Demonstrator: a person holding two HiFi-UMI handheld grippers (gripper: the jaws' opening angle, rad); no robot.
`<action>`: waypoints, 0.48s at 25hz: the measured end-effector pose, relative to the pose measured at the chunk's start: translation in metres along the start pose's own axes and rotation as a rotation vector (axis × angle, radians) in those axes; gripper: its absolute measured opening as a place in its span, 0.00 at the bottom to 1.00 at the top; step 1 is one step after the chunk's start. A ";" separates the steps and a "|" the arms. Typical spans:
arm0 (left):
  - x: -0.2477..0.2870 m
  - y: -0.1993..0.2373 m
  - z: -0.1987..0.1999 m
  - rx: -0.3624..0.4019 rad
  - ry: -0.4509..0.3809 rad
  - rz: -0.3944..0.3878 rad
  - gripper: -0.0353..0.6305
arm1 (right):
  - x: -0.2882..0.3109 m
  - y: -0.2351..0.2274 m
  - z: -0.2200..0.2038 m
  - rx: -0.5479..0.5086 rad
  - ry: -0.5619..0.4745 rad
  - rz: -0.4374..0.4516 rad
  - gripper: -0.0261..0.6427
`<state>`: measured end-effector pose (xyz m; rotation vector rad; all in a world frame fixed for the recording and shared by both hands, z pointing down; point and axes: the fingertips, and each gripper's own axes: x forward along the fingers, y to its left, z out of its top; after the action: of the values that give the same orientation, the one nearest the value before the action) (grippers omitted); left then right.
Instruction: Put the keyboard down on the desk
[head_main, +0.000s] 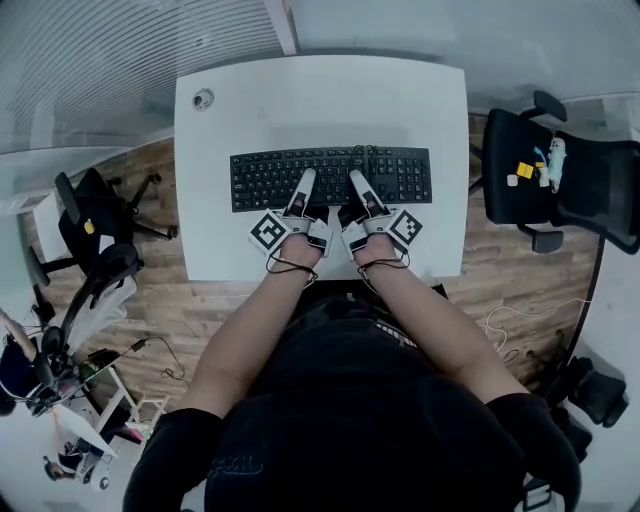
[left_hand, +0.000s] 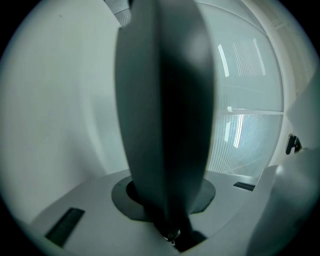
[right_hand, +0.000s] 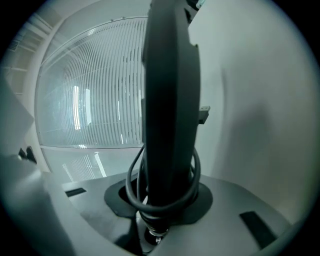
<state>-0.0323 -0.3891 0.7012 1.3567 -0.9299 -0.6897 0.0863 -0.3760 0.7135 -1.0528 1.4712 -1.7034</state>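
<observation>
**Two handheld grippers hold a black keyboard over a white tabletop**

Seen from above, a black office chair stands on the wood floor at far left. Beside it is the white tabletop, with a round cable port near its far left corner. The keyboard lies level across the middle of the tabletop; whether it touches the surface cannot be told. The left gripper grips its near edge just left of centre, jaws narrowed onto it. Just beside it, the right gripper clamps the same edge in the same way. In the right gripper view a dark cable loops round the keyboard's edge. At far right stands another black chair with a small yellow item on its seat.
</observation>
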 end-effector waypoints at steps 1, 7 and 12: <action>0.001 0.005 0.000 -0.001 0.001 0.007 0.18 | 0.000 -0.004 0.000 0.000 0.002 -0.011 0.20; 0.002 0.031 -0.006 -0.021 0.000 0.069 0.18 | 0.000 -0.029 0.001 0.006 0.008 -0.071 0.20; 0.005 0.044 -0.005 -0.023 0.000 0.092 0.18 | 0.003 -0.038 0.002 0.014 0.009 -0.097 0.20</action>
<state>-0.0302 -0.3854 0.7454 1.2858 -0.9758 -0.6282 0.0875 -0.3735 0.7512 -1.1269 1.4319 -1.7849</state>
